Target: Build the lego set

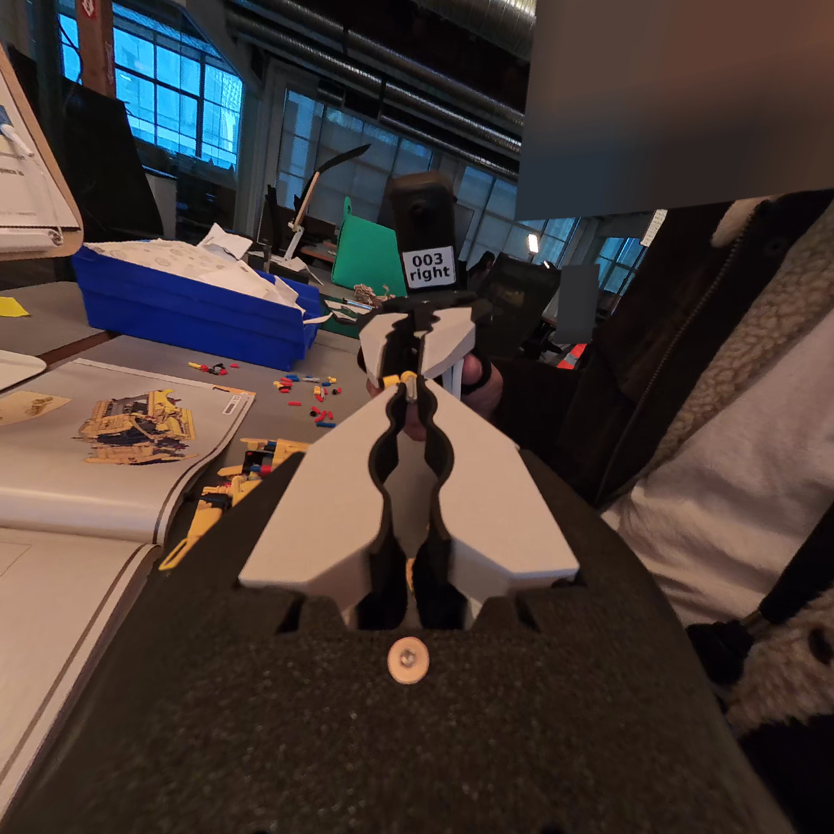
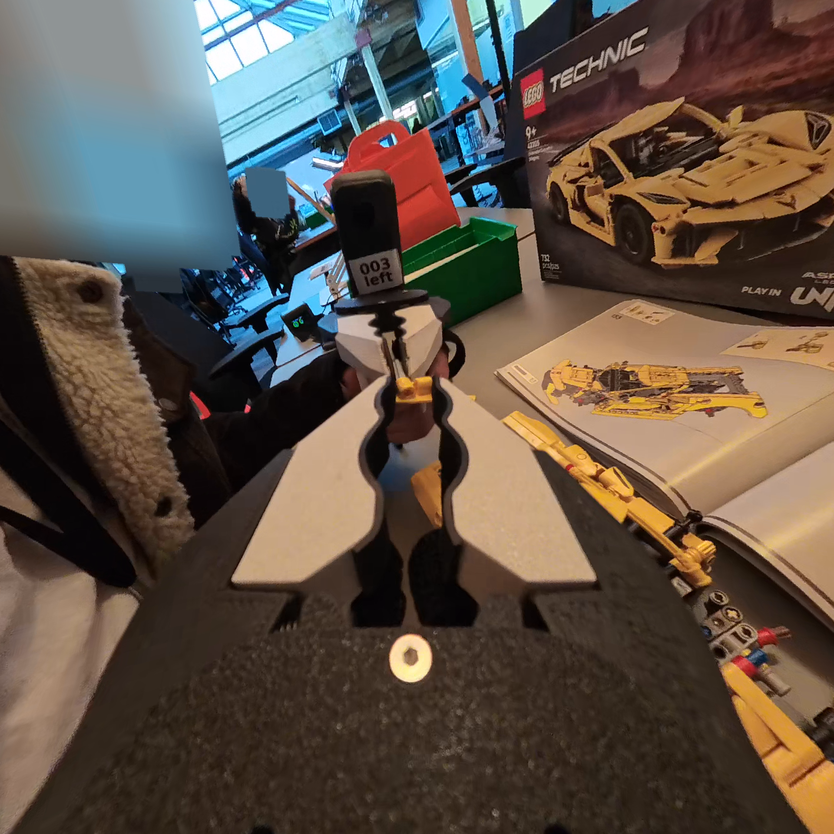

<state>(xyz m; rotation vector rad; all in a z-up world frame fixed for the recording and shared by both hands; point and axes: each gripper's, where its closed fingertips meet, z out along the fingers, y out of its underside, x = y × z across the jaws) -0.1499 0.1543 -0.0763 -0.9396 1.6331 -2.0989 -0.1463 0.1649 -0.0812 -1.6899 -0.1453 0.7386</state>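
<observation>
Room: a big workshop hall with tall paned windows and ducts overhead; one person sits far back among dark chairs.
Surface [image 1: 289, 361]: one grey top, carrying everything below.
Set box [image 2: 677, 149]: one, standing upright at the far edge, a yellow car pictured on it.
Instruction booklet [image 1: 113, 451]: one, lying open and flat, showing a yellow build.
Bins: two, a blue bin [image 1: 194, 311] stuffed with crumpled white paper bags, and a green bin [image 2: 469, 266] beside the box.
Part-built model [image 2: 609, 487]: one yellow assembly on the surface at the booklet's near edge, partly hidden under both claws.
Loose pieces [image 1: 311, 397]: a scatter of small red, blue, yellow and black pins, too many and too small to count, between blue bin and booklet.
Left claw [image 1: 408, 390]: nearly shut, tips pinching one thin grey pin [image 1: 411, 391].
Right claw [image 2: 413, 388]: narrow, gripping one small yellow connector [image 2: 413, 388].
Meeting point: both claws are raised above the surface, tip to tip, pin touching connector.
</observation>
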